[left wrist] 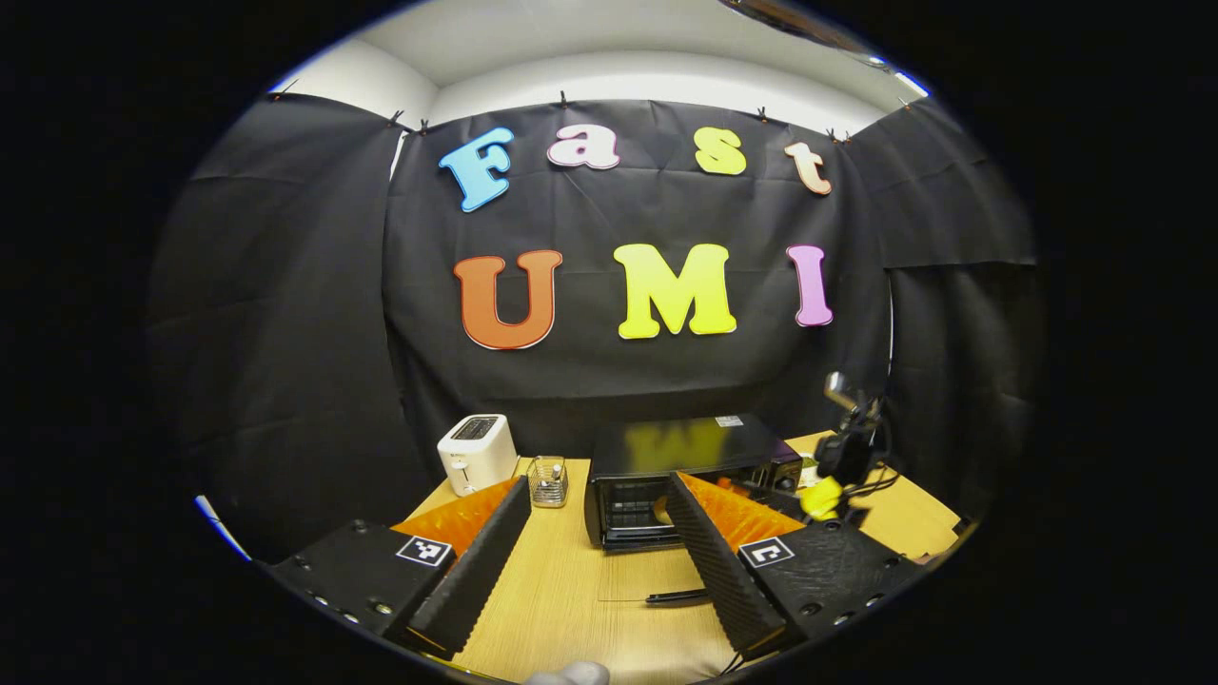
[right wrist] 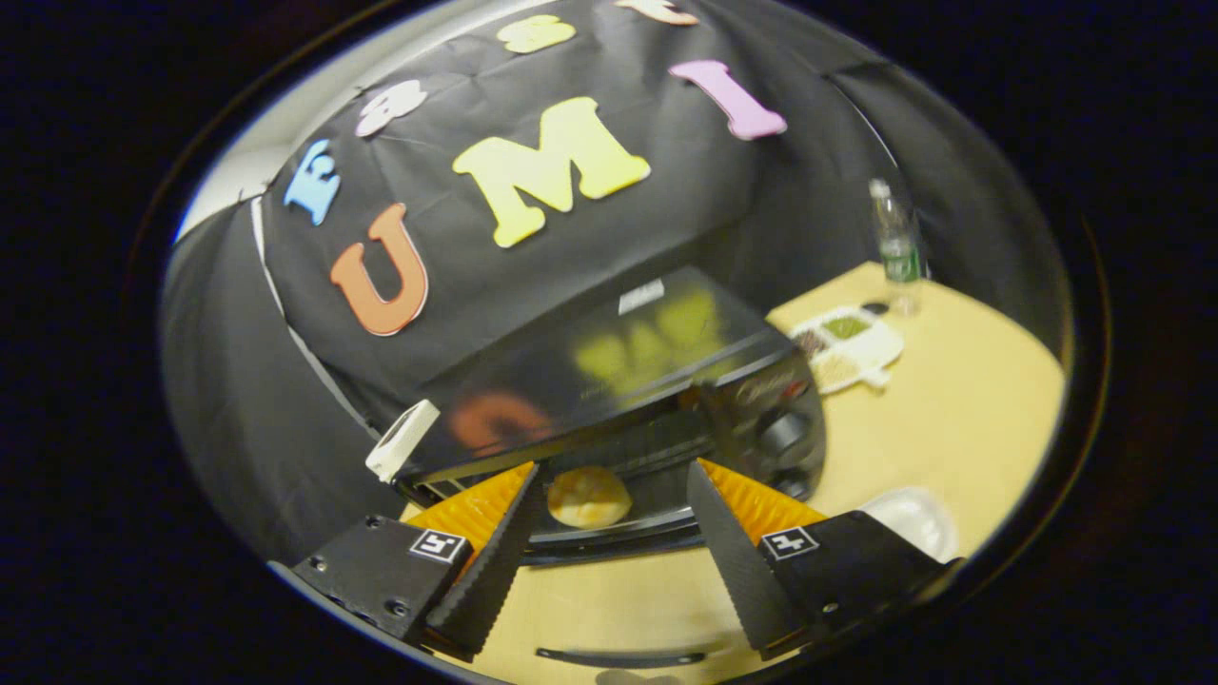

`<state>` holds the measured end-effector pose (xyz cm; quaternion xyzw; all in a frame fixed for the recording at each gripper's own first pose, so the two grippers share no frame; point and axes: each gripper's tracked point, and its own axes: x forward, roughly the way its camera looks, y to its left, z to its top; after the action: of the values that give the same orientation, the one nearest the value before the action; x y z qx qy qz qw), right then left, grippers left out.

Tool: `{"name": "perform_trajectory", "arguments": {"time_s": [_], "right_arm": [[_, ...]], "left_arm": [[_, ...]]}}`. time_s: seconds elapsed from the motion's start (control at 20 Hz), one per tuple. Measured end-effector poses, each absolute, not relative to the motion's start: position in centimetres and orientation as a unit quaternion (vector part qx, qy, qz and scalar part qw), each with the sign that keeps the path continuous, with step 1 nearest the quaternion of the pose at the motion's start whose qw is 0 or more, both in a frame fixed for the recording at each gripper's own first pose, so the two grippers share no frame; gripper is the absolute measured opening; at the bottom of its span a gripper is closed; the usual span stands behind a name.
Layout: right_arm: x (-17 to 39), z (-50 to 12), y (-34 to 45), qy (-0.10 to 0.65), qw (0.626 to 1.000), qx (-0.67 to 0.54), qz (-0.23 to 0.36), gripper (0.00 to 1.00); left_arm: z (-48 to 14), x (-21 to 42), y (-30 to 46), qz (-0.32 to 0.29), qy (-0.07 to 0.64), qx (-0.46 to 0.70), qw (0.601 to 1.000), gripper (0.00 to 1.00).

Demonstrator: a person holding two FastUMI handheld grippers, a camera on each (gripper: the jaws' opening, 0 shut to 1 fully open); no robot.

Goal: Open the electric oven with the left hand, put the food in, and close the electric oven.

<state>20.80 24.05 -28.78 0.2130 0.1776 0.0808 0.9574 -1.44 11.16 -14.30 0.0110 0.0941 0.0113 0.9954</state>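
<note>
**Oven open, bun on the rack, both grippers empty**

In the left gripper view we see the left gripper [left wrist: 595, 533] held above the wooden table [left wrist: 571, 590], its two fingers spread wide apart with nothing between them. Beyond the fingers stands the black oven [left wrist: 680, 466], its door [left wrist: 642, 542] folded down toward us so that the wire rack inside is exposed. To the left of the oven we note a small glass cup [left wrist: 548, 480] and, farther left, a white toaster [left wrist: 477, 453], both near the back edge of the table. At the oven's right side we see the right gripper [left wrist: 847, 447], farther off and partly hidden by our own right finger; we cannot tell its state from here.

In the right gripper view we look along the right gripper [right wrist: 609, 533], tilted and close to the oven [right wrist: 609, 390] front. Its fingers stand well apart and grip nothing. Between them, inside the open oven, we see a round golden bun [right wrist: 589, 498] resting on the rack, apart from both fingers. On the table to the right of the oven lie a divided white tray [right wrist: 847, 347] holding food and a clear bottle [right wrist: 894, 247] standing upright behind it. A white dish [right wrist: 913, 518] sits just beside the right finger.
</note>
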Motion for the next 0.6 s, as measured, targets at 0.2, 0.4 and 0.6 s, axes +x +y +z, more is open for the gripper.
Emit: {"name": "perform_trajectory", "arguments": {"time_s": [0.2, 0.4, 0.6], "right_arm": [[17.0, -19.6, 16.8, 0.098, 0.987, 0.114, 0.056, 0.96], [12.5, -13.3, 12.2, 0.045, 0.998, 0.037, 0.024, 0.96], [8.4, -10.8, 9.2, 0.032, 0.999, 0.024, 0.007, 0.97]], "left_arm": [[-14.8, -1.1, 10.1, 0.0, 0.091, 0.012, 0.996, 0.94], [-15.8, -0.9, 8.8, -0.012, 0.094, 0.018, 0.995, 0.94], [-15.5, -0.5, 7.0, -0.024, 0.088, 0.014, 0.996, 0.94]]}}
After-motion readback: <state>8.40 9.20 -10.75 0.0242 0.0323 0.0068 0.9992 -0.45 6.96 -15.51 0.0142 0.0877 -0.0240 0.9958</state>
